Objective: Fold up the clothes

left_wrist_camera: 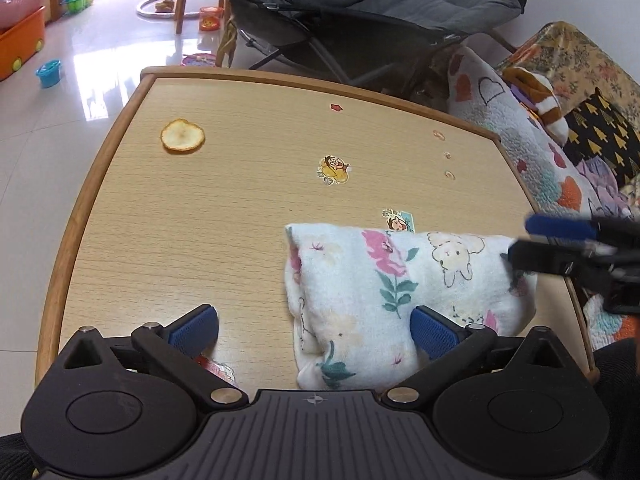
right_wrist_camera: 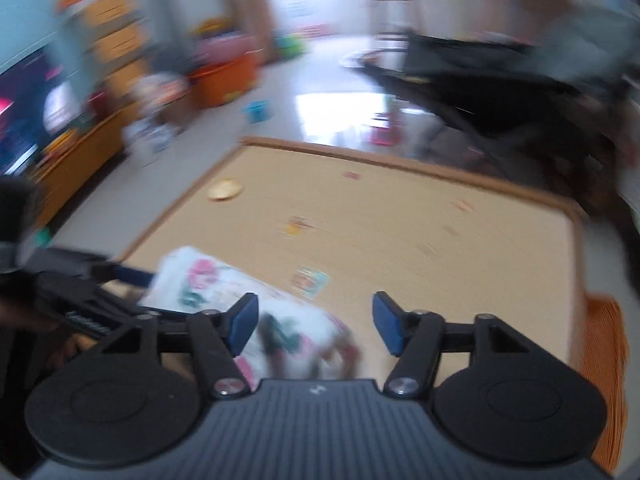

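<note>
the folded cloth (left_wrist_camera: 404, 292) sits near the front right corner of the table (left_wrist_camera: 240, 216), a plump white bundle printed with pink flowers and little rabbits, and both tools are off it. left gripper (left_wrist_camera: 314, 330) hovers low over the bundle's near end with its blue pads spread wide, one pad out over bare wood, the other above the fabric, nothing pinched. the right gripper (right_wrist_camera: 314, 326) shows its pads apart too, the cloth lying under and between them but not squeezed; from the left view its tip reaches the bundle's right end. no earlier look to compare, so i'll just say this reads like a release: the fold looks done, the piece is compact and resting on its own. the right view is heavily blurred, so fine contact there is hard to call. the table is pale wood grain with a raised rim, dotted with cartoon stickers (left_wrist_camera: 334, 170), and a round piece of orange peel (left_wrist_camera: 183, 136) lies well apart toward the far left. beyond it, glossy white floor tiles, a dark folding chair (left_wrist_camera: 360, 28), an orange toy bin (left_wrist_camera: 20, 46), scattered toys, and a patterned quilt (left_wrist_camera: 520, 148) heaped just off the table's right edge.
</note>
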`<state>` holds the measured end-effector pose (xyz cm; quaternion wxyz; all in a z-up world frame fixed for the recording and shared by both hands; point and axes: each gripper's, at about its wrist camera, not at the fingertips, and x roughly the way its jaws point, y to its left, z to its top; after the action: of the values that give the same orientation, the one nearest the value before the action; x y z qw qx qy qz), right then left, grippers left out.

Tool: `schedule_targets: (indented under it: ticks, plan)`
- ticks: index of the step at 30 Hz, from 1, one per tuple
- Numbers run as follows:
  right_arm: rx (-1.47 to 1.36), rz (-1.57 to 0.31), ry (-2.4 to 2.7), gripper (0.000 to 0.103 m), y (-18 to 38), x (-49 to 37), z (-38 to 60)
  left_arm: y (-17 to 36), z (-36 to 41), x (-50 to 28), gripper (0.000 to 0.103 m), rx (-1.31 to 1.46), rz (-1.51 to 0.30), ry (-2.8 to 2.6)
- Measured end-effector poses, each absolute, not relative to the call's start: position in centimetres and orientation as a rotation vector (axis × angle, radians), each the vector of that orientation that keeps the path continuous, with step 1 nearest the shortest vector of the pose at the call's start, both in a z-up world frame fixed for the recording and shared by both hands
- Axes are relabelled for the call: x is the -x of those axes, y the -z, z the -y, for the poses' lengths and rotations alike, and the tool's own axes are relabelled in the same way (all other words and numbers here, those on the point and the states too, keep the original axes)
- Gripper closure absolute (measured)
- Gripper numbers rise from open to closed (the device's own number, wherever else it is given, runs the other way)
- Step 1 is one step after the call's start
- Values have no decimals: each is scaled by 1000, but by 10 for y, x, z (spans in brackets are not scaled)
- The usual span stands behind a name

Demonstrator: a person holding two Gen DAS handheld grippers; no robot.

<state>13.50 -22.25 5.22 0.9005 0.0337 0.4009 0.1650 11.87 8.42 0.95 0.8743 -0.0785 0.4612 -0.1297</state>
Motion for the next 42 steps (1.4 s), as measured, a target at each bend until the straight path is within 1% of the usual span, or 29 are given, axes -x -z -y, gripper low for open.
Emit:
schedule_targets:
  ticks: [2, 4, 13, 19, 24, 26, 30, 33, 36, 38, 40, 41, 42]
  plan:
    - [-124, -800, -293, 38, -43, -127, 225, -9, -84, -116, 0, 169, -947, 266]
    - [-146, -820, -266, 36, -36, -125, 224, -8, -83, -112, 0, 168, -930, 263]
    - [-14, -805, -156, 25, -22, -136, 198, -6, -71, -105, 0, 182, -897, 234]
    - [55, -805, -139, 21, -13, -134, 184, -4, -64, -102, 0, 181, -872, 243]
    - [31, -778, -140, 20, -21, -130, 190, -9, -78, -101, 0, 346, -905, 212]
    - [6, -749, -144, 20, -27, -125, 194, -15, -84, -96, 0, 393, -870, 197]
    - [-51, -674, -144, 20, -43, -112, 202, -31, -84, -88, 0, 348, -792, 154]
    - [-91, -664, -143, 21, -50, -105, 209, -37, -80, -84, 0, 280, -753, 101]
    - [-122, -688, -157, 25, -49, -105, 212, -37, -73, -84, 0, 205, -744, 54]
    - [-116, -689, -173, 34, -46, -108, 211, -35, -66, -87, 0, 142, -755, 34]
    - [-108, -702, -183, 50, -42, -112, 209, -32, -59, -88, 0, 74, -760, 9]
    - [-96, -706, -189, 56, -41, -114, 207, -32, -56, -88, 0, 48, -755, 10]
    - [-81, -719, -195, 63, -38, -118, 205, -32, -54, -88, 0, 22, -750, 10]
